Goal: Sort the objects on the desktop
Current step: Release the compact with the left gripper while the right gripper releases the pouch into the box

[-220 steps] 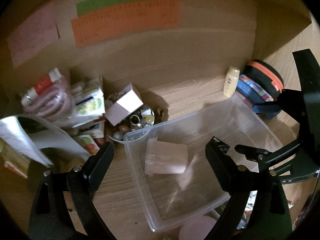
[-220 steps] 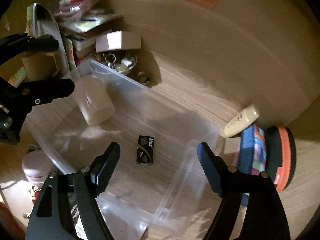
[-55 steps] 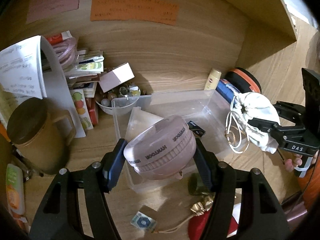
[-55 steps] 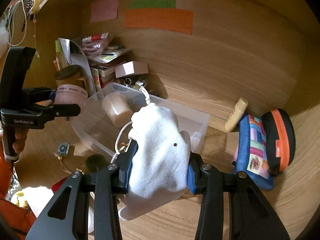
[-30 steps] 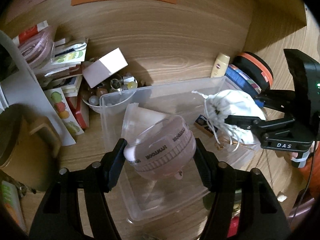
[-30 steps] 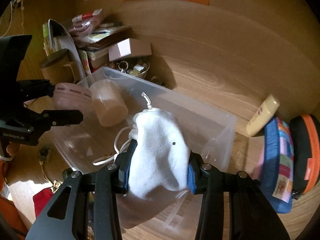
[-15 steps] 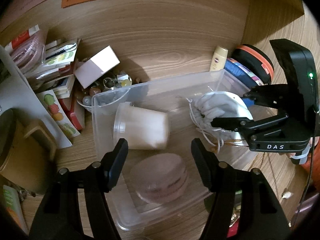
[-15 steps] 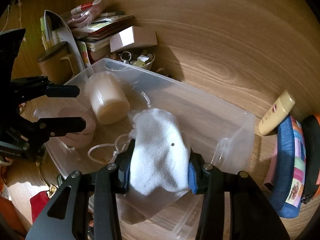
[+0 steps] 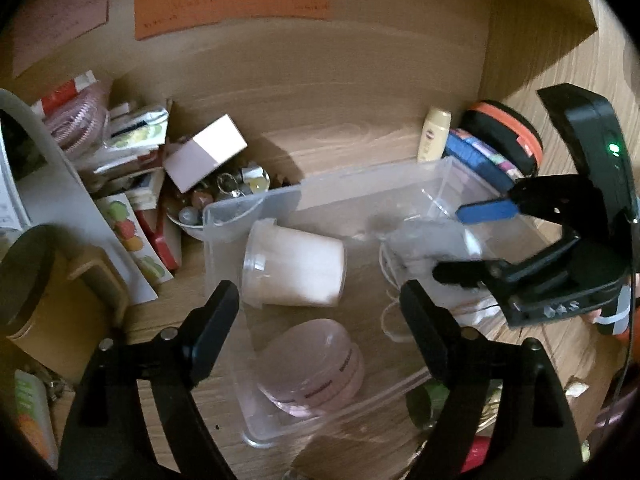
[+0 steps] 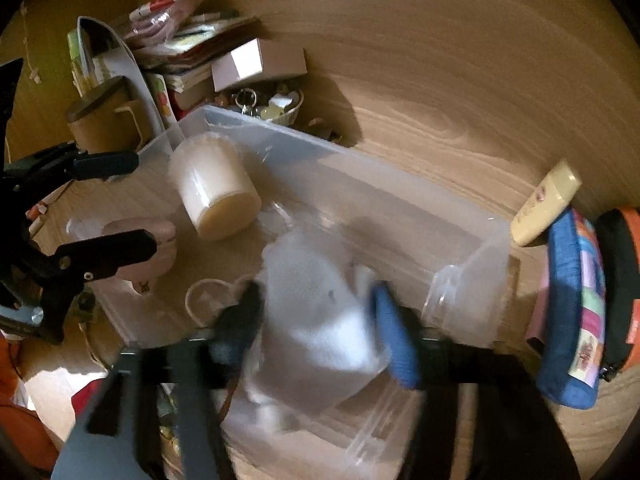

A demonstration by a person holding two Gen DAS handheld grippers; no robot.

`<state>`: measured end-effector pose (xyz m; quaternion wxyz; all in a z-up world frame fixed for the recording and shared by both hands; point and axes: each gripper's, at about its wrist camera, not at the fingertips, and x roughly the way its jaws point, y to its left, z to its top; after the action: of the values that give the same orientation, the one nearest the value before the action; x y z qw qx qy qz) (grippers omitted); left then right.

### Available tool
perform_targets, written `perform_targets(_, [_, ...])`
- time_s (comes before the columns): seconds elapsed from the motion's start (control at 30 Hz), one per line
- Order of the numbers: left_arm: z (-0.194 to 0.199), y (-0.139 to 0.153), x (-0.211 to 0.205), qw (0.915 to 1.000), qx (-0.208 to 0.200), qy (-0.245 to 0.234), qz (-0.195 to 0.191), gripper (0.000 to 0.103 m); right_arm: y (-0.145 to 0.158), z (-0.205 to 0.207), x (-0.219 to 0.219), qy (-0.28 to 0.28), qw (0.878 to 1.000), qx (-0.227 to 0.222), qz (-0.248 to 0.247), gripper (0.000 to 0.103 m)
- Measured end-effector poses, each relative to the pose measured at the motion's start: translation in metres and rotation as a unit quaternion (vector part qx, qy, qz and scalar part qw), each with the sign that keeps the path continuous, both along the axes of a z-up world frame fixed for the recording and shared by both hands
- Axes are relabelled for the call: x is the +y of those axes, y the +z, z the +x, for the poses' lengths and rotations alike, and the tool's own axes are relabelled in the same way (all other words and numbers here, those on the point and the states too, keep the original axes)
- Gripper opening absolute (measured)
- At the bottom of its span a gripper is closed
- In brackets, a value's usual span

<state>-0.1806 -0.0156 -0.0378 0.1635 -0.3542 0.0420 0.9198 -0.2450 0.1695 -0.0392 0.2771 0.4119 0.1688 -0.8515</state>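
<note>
A clear plastic bin [image 9: 256, 204] [image 10: 400, 184] stands on the wooden desk. In it lie a white tub [image 9: 294, 266] [image 10: 214, 192] on its side and a round pink case [image 9: 312, 366] [image 10: 140, 256]. My left gripper [image 9: 320, 312] is open and empty above the pink case. My right gripper [image 10: 316, 312] is over the bin's right half, jaws spread, with a blurred white drawstring pouch [image 10: 316, 320] [image 9: 432, 248] between them, seemingly dropping into the bin.
A cream bottle [image 10: 544, 204], a blue patchwork pouch [image 10: 572, 312] and an orange-rimmed black case [image 9: 504, 136] lie right of the bin. At the left are a trinket bowl [image 9: 224, 196], a small box [image 9: 204, 156], stacked booklets and a brown mug [image 9: 44, 292].
My right gripper's jaws have spread and the white pouch is slipping free into the bin. My left gripper has drawn back, open, with the pink case left in the bin.
</note>
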Motion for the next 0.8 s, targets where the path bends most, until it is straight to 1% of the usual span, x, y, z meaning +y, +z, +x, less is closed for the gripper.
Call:
perform_targets(0.1, [0.001, 0.003, -0.004, 1.0, 0.006, 0.005, 0.005, 0.084, 0.013, 0.01, 0.004, -0.006, 1.0, 0.028, 0.004, 0.077])
perform_targets(0.17, [0.001, 0.004, -0.006, 0.9999, 0.007, 0.007, 0.007, 0.084, 0.018, 0.014, 0.006, -0.016, 0.999, 0.035, 0.008, 0.08])
perform_targets(0.23, [0.003, 0.005, -0.006, 0.9999, 0.009, 0.008, 0.006, 0.084, 0.021, 0.017, 0.009, -0.025, 0.999, 0.037, 0.011, 0.081])
perform_targets(0.27, [0.004, 0.006, -0.006, 0.9999, 0.011, 0.009, 0.004, 0.086, 0.022, 0.019, 0.011, -0.029, 0.999, 0.038, 0.012, 0.081])
perform_targets(0.3, [0.005, 0.007, -0.006, 0.9998, 0.013, 0.012, 0.003, 0.093, 0.023, 0.021, 0.013, -0.032, 0.999, 0.038, 0.012, 0.081])
perform_targets(0.33, [0.006, 0.007, -0.006, 0.9998, 0.015, 0.015, 0.002, 0.095, 0.024, 0.023, 0.015, -0.036, 0.998, 0.039, 0.014, 0.081])
perform_targets(0.57, [0.02, 0.02, -0.007, 0.9991, 0.031, 0.025, -0.01, 0.095, 0.035, 0.049, 0.02, -0.05, 0.996, 0.067, 0.027, 0.082])
perform_targets(0.67, [0.028, 0.025, -0.012, 0.9988, 0.036, 0.032, -0.009, 0.096, 0.042, 0.062, 0.023, -0.054, 0.995, 0.081, 0.023, 0.082])
perform_targets(0.8, [0.04, 0.033, -0.024, 0.998, 0.043, 0.046, -0.002, 0.1, 0.051, 0.08, 0.029, -0.058, 0.994, 0.095, 0.008, 0.084])
